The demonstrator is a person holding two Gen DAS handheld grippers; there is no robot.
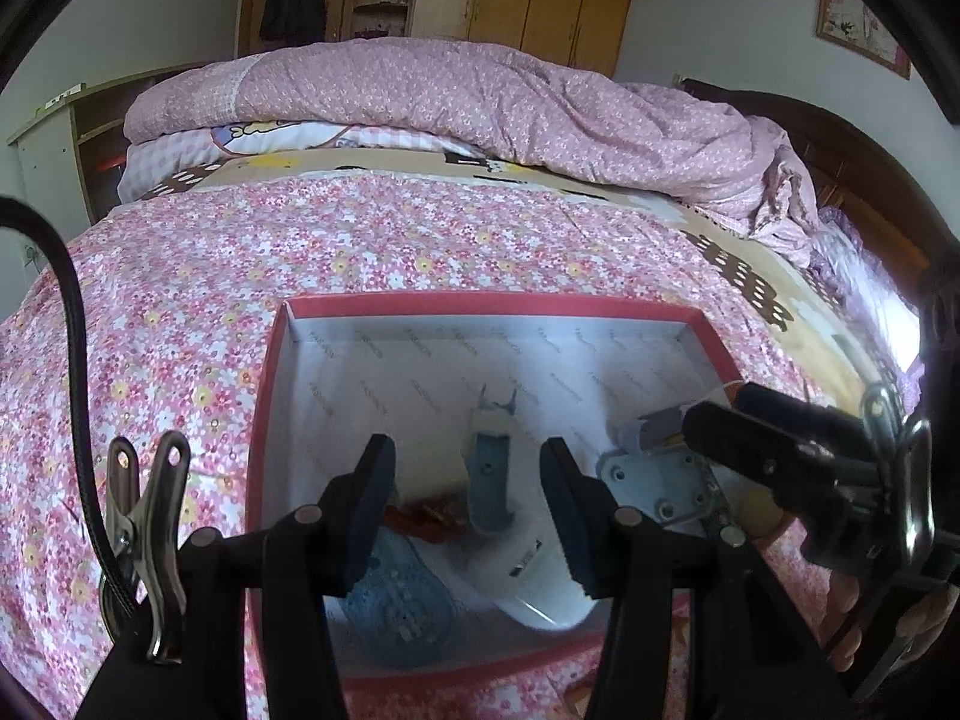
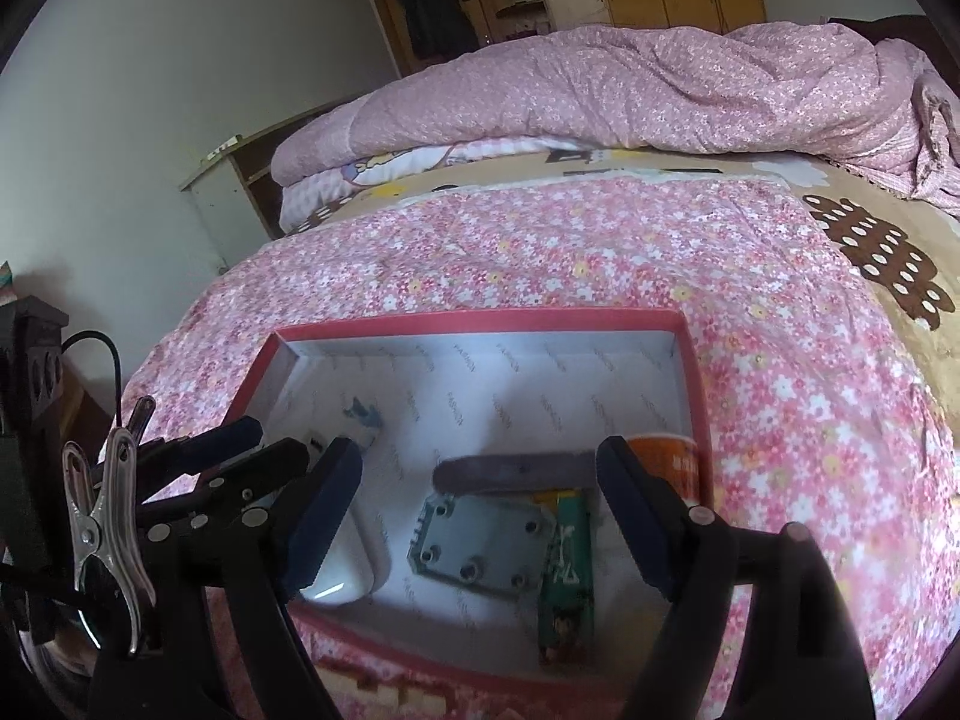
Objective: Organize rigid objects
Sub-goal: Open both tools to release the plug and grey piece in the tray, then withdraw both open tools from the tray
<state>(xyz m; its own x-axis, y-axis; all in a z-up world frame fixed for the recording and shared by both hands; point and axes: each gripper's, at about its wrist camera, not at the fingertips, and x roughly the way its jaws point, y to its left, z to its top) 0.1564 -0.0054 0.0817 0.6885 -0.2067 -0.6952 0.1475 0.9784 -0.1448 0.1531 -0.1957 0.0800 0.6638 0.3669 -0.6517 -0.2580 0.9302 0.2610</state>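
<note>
Box lining (image 2: 510,396): white paper printed with a repeated grey word, legible as "FASHION", running across floor and inner walls. Green packet (image 2: 567,576) and orange container (image 2: 666,456) inside carry print too blurred to read.

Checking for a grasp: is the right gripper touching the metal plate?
Apart. The right wrist view shows the right gripper open above the metal plate, neither pad touching it.
</note>
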